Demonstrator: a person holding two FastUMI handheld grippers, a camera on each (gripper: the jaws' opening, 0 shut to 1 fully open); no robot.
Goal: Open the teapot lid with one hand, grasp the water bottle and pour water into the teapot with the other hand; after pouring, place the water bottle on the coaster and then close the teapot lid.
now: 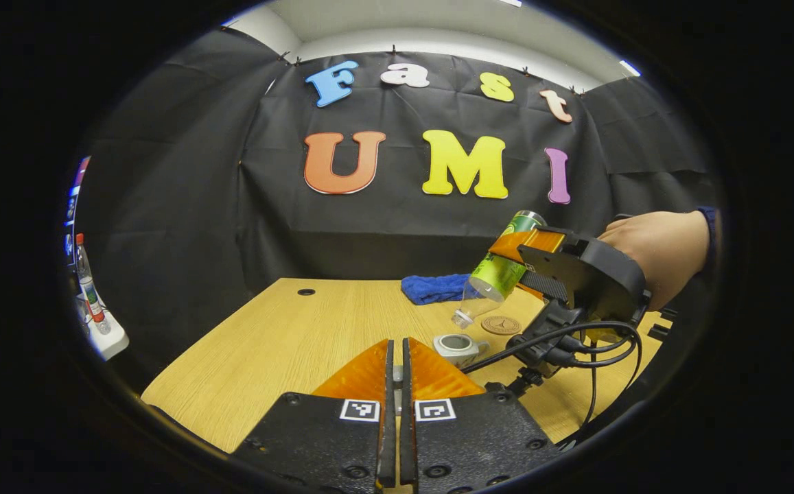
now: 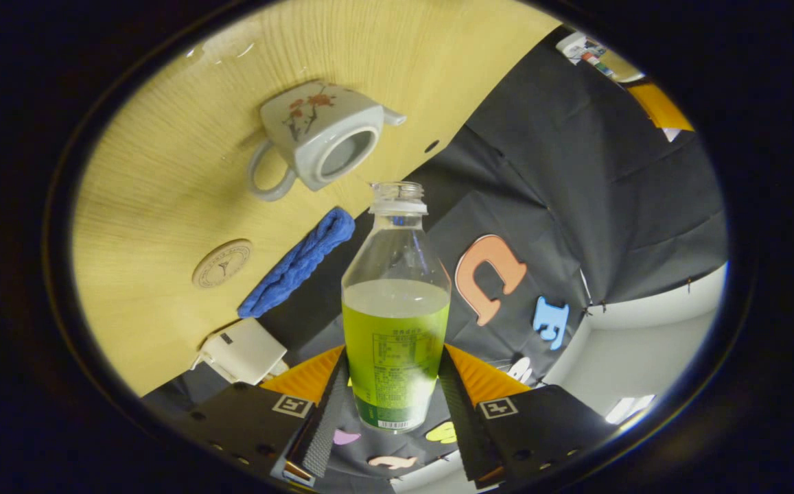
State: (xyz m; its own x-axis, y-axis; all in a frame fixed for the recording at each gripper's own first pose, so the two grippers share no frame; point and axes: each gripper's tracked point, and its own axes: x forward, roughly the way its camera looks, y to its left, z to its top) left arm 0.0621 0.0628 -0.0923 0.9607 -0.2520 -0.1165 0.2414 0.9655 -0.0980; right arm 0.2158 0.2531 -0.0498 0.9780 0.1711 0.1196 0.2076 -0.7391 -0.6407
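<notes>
Above the bench (image 1: 287, 329), the water bottle (image 2: 395, 329) is gripped tilted by the right gripper (image 2: 397, 405) over the open teapot (image 1: 457, 347); left gripper (image 1: 397, 370) fingers are nearly closed, perhaps pinching the hidden lid

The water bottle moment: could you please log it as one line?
right tool: shut on water bottle, tilted toward teapot | teapot: lid off | coaster: bare | left tool: fingers nearly together

- Teapot (image 1: 460, 347) standing on the table (image 1: 287, 336), lid off, just beyond the left gripper (image 1: 397, 363)
- Coaster (image 1: 500, 324) flat on the table, behind and right of the teapot, apart from it
- Cloth (image 1: 434, 287) behind the coaster, near the table's far edge
- Water bottle (image 1: 499, 269) tilted mouth-down above the teapot and coaster, gripped between the right gripper (image 2: 397, 384) fingers
</notes>
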